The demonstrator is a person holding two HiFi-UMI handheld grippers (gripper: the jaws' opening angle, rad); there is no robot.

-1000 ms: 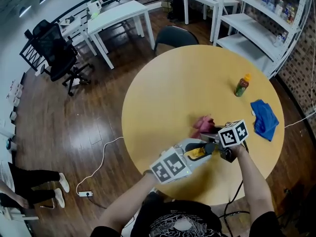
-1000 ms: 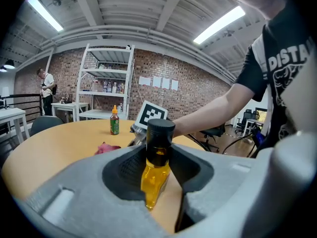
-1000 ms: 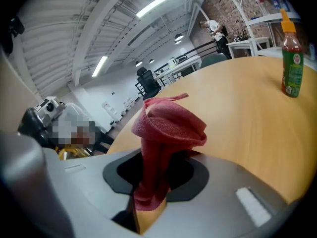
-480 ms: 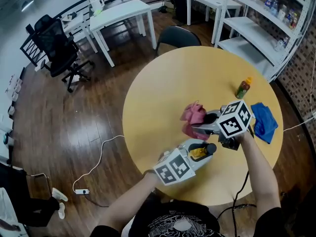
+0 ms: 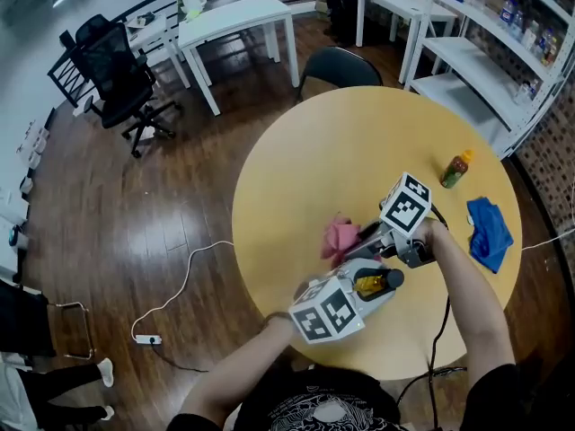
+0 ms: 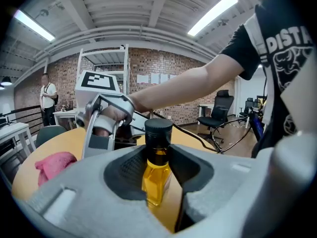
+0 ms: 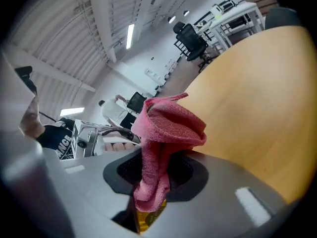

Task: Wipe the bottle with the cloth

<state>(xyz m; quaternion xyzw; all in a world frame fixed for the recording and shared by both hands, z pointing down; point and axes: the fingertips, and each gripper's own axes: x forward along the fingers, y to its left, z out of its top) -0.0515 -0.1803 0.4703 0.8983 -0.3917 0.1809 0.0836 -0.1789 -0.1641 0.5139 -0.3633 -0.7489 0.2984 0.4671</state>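
Observation:
A small bottle (image 5: 371, 283) of amber liquid with a black cap (image 6: 158, 129) stands upright between the jaws of my left gripper (image 5: 379, 281), which is shut on it. My right gripper (image 5: 361, 241) is shut on a pink cloth (image 5: 340, 237), held just beyond the bottle over the round wooden table (image 5: 359, 151). In the right gripper view the cloth (image 7: 166, 133) bunches above the jaws and hangs down between them, with the yellow bottle (image 7: 148, 218) just under its lower end. In the left gripper view the cloth (image 6: 54, 163) shows at lower left, beside the right gripper (image 6: 101, 128).
A second bottle (image 5: 456, 169) with an orange cap stands at the table's far right. A blue cloth (image 5: 488, 232) lies near the right edge. A black chair (image 5: 334, 65) is tucked in at the far side. White shelves (image 5: 485, 52) and white tables (image 5: 238, 25) stand beyond.
My right gripper has risen and turned, carrying the pink cloth up off the table and leftward past the bottle. The left gripper and its bottle have stayed put.

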